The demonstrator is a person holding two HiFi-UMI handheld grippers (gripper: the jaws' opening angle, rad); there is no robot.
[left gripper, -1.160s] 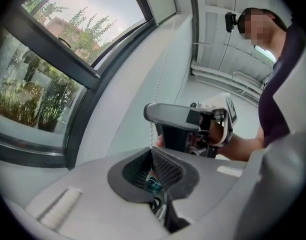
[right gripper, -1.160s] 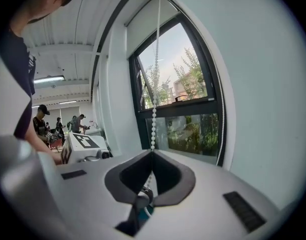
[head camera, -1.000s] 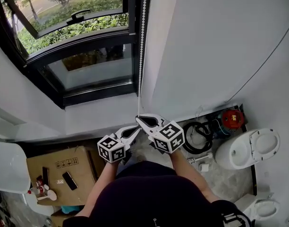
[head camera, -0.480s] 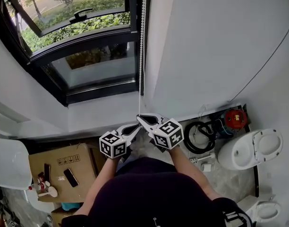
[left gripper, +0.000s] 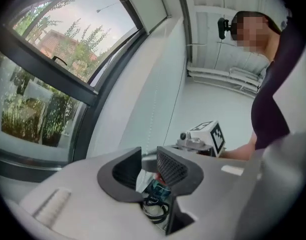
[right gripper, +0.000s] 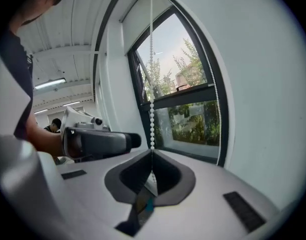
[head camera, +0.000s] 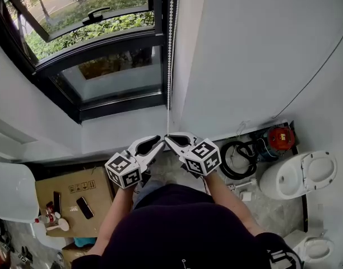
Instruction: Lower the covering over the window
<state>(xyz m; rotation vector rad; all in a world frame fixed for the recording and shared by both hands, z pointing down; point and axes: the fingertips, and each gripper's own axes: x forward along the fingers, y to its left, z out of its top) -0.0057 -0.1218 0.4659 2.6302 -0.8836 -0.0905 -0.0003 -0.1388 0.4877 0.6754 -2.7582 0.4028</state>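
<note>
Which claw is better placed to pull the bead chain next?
Right, likely. The right claw is shut on the bead chain, which runs straight up from it. The left claw has just been opening, with nothing between its jaws; it would need to regrasp first.

Black-framed window [head camera: 104,66] upper left on my feed, upper sash tilted outward, daylight coming in. I see green shrubs [head camera: 87,32] outside. Plain white wall [head camera: 261,49] right of it, white sill [head camera: 118,133] under glass. Grey stone floor [head camera: 272,212] far below. White toilet [head camera: 297,175] at right; coiled black hose [head camera: 236,160] and red object [head camera: 279,139] beside it, against wall. Cardboard box [head camera: 70,190] at left, dark phone [head camera: 84,207] lying on top. Strip light [right gripper: 49,84] lit on ceiling behind.
</note>
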